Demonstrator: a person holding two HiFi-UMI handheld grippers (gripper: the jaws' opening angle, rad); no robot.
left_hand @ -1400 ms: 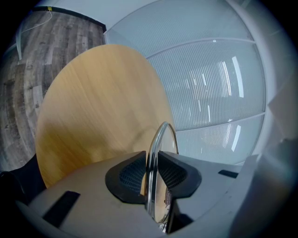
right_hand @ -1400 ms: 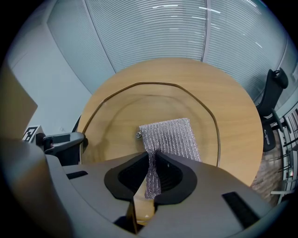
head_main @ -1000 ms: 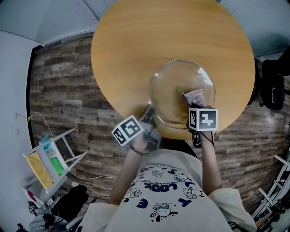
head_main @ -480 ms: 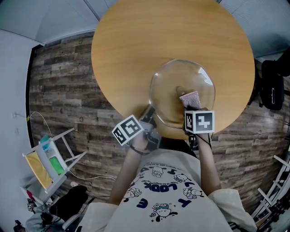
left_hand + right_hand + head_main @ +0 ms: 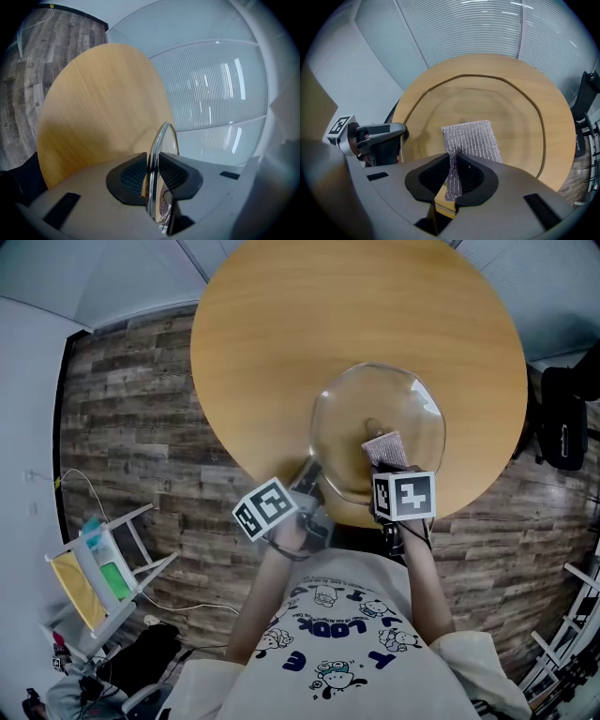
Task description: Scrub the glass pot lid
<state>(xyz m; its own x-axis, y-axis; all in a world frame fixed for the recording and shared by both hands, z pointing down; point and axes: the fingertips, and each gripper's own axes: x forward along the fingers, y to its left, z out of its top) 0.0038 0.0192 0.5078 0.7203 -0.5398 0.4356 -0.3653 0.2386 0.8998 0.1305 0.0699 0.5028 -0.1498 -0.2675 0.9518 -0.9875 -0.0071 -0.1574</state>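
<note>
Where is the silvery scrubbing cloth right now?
In the head view the cloth rests on the glass pot lid at the table's near edge, pinched by the right gripper.

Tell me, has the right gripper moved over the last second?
Yes: against the still glass lid, the right gripper and its scrub pad slid left, toward the person.

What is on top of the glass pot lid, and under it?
A silvery mesh scrubbing cloth, held by the right gripper, lies on the glass pot lid. The wooden table shows through the glass; beneath the cloth is hidden.
</note>
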